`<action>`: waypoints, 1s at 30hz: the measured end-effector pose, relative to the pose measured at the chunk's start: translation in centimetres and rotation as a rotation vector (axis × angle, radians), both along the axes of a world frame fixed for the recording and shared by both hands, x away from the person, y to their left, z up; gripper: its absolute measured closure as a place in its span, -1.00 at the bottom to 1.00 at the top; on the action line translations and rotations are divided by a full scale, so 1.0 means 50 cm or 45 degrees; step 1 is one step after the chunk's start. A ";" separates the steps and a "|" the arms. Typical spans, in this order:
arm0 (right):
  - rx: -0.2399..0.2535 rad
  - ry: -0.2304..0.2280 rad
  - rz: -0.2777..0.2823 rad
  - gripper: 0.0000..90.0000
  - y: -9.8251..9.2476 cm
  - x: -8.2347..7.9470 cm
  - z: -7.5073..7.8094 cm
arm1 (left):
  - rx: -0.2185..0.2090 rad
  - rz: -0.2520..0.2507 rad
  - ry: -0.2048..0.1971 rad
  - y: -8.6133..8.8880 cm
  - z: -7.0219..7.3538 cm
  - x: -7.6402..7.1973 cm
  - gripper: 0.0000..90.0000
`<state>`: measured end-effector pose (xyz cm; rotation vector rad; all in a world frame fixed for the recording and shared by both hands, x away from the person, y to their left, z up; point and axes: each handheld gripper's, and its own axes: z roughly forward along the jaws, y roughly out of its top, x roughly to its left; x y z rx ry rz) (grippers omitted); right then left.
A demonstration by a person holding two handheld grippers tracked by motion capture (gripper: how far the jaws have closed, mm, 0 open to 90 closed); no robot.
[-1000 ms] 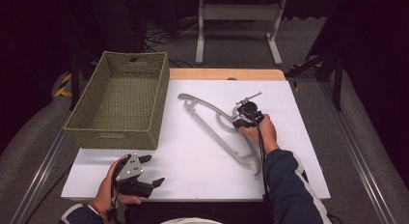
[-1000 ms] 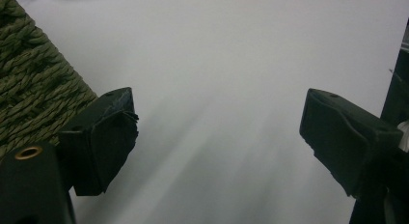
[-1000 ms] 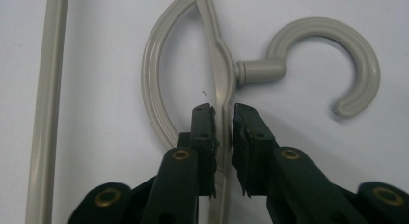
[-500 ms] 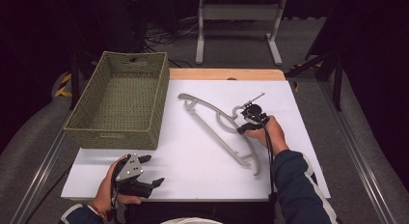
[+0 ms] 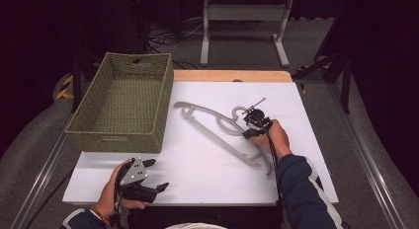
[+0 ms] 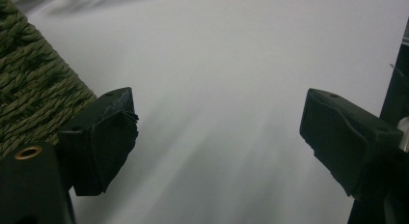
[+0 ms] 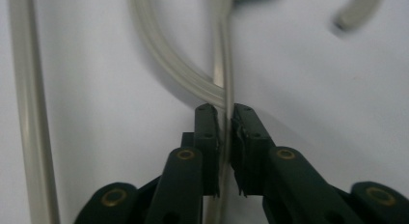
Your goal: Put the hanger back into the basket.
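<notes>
— Covering most of the table [image 5: 197, 174] is a smooth white sheet, with a strip of pale wood showing along the far edge. What sits on it?

— Biggest is the basket [image 5: 123, 103], woven from olive-green cord, rectangular with sloping walls and a slot handle cut in the far end. It stands at the left side of the sheet, and its inside looks bare. In the left gripper view the rough weave fills the upper left corner, just beside the near jaw.

— And the next thing down?

— A hanger [image 5: 217, 130], pale grey plastic, thin and curved, lying flat on the sheet to the right of the basket and apart from it. Its hook curls near the right gripper [image 5: 250, 131].

— How do the tongs stand?

— In the right gripper view the right gripper's jaws are pressed together on a thin bar of the hanger, with another bar curving off to the left. The left gripper [image 5: 157, 174] rests at the near edge of the table, below the basket's near wall, its jaws spread wide with nothing between them.

— Any open room?

— The middle of the sheet between the two grippers is bare white, and so is the far right corner, beyond the hanger.
</notes>
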<state>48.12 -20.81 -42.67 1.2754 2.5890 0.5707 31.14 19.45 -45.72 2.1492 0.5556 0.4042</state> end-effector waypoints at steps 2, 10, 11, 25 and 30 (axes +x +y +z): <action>0.002 -0.021 0.004 0.83 0.000 -0.003 -0.001 | -0.004 0.005 0.000 0.001 0.000 0.001 -0.70; 0.030 -0.197 -0.001 0.84 0.006 -0.014 0.010 | -0.010 0.007 -0.003 0.002 0.001 0.003 -0.70; 0.037 -0.225 -0.008 0.84 0.005 -0.017 0.016 | -0.007 0.008 -0.005 0.002 0.001 0.002 -0.70; 0.156 -0.403 -0.005 0.83 -0.030 -0.044 0.086 | -0.014 0.030 -0.050 0.007 0.014 0.003 -0.70; 0.144 -0.433 0.047 0.83 -0.014 -0.052 0.105 | -0.018 0.038 -0.087 0.008 0.030 0.004 -0.69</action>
